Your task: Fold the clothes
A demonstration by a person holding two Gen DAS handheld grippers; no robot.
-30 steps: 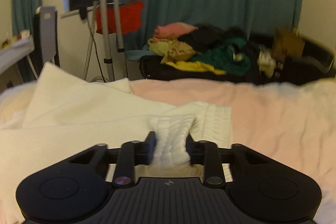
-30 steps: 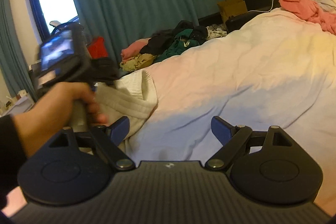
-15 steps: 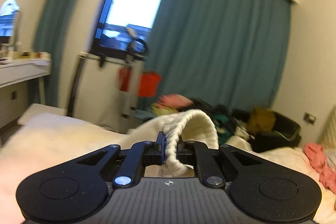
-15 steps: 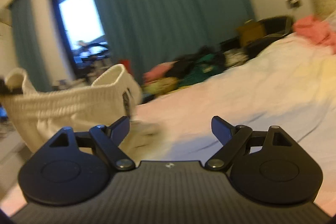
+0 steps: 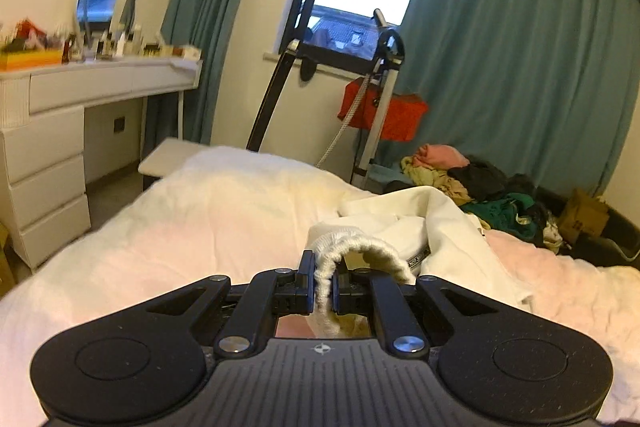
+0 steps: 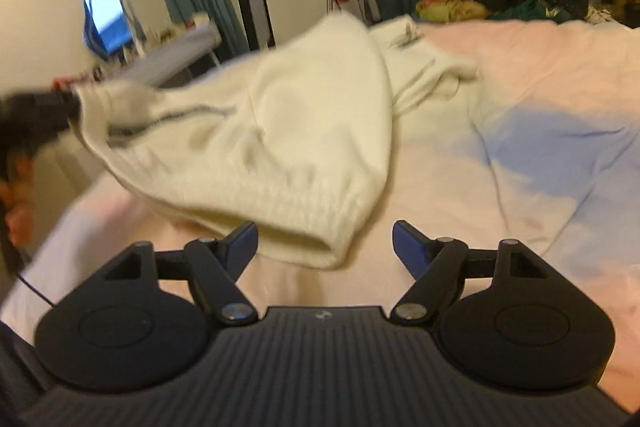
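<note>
The bed (image 6: 520,155), under a pale pink-white cover, fills the lower half of both views. Across it, from about ten o'clock toward the centre of the right wrist view, stretches a cream knitted sweater (image 6: 280,131): part lifted off the cover, part trailing back onto it at one o'clock. It looks soft, thick and fairly light; it will sag and slide rather than hold a shape, so the firm ribbed edges are the best places to take it.

The left tool (image 5: 323,281) is clenched on a ribbed cuff or hem of the sweater, the knit bunched between its pads. The right tool (image 6: 325,241) has no grip, its jaws having just been closing with the ribbed hem (image 6: 320,223) lying between them, untouched by either pad. That hem, near its corner, seems the sensible hold for pulling the sweater flat.
</note>
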